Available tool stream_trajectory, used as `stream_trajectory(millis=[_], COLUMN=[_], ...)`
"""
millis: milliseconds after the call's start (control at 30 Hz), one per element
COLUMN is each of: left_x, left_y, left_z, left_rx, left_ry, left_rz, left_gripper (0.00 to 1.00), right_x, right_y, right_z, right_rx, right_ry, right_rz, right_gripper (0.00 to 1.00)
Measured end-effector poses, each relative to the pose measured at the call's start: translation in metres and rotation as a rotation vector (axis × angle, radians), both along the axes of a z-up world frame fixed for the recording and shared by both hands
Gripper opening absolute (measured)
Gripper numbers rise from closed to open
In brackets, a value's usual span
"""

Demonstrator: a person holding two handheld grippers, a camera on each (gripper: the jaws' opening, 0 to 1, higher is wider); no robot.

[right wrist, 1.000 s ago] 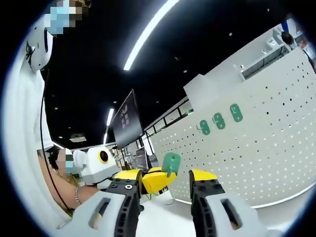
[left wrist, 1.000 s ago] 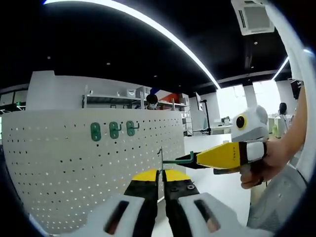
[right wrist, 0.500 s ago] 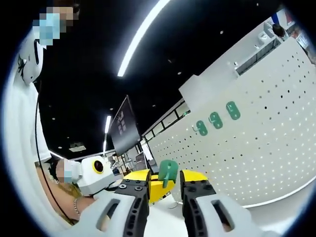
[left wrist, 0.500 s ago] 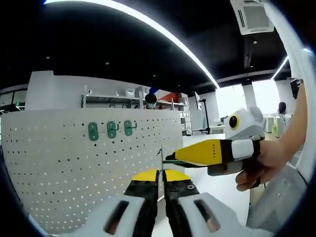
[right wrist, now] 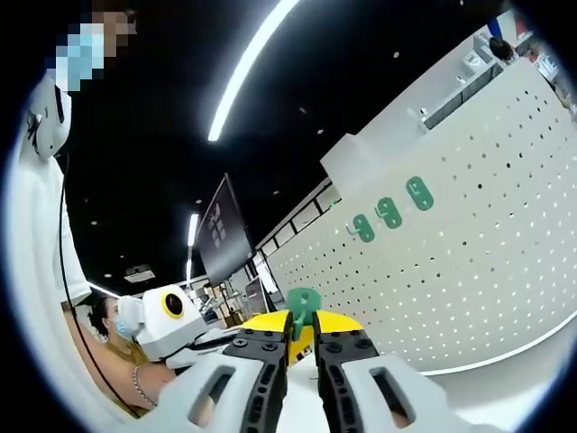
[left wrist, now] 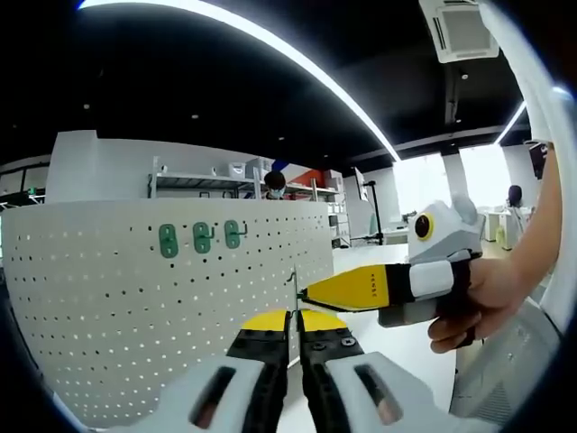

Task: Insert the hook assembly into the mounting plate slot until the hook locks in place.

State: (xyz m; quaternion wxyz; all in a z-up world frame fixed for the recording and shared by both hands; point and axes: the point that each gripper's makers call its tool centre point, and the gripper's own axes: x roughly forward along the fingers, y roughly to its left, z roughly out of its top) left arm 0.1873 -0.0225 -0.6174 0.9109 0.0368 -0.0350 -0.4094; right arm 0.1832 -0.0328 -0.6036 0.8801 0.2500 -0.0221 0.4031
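The green hook (right wrist: 304, 305) sits pinched between our right gripper (right wrist: 303, 332) fingers; left gripper (left wrist: 294, 332) fingers clamp its metal wire.

White pegboard (left wrist: 135, 307), dotted holes; 3 green hooks (left wrist: 200, 236); yellow-tipped black tongs (right wrist: 302, 338).

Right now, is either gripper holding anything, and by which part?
The right gripper is shut on the green hook, clamping its lower end. The left gripper is shut on the thin metal plate, by its bottom edge.
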Motion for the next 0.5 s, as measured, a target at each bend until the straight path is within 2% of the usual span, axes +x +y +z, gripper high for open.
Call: stream_trajectory(millis=[333, 500], left_x=[-0.0001, 0.0008], left_y=[-0.0010, -0.0006], left_z=[0.0001, 0.0001], left_rx=[0.005, 0.005], left_ry=[-0.005, -0.006], left_rz=[0.010, 0.017], left_gripper=[0.03, 0.03], right_x=[0.0008, 0.0024], right_y=[0.0029, 0.0022], right_z=[-0.0008, -0.0008], right_rx=[0.002, 0.032], right_ry=[0.015, 0.040], right_rz=[-0.001, -0.010], right_gripper=[0.03, 0.02])
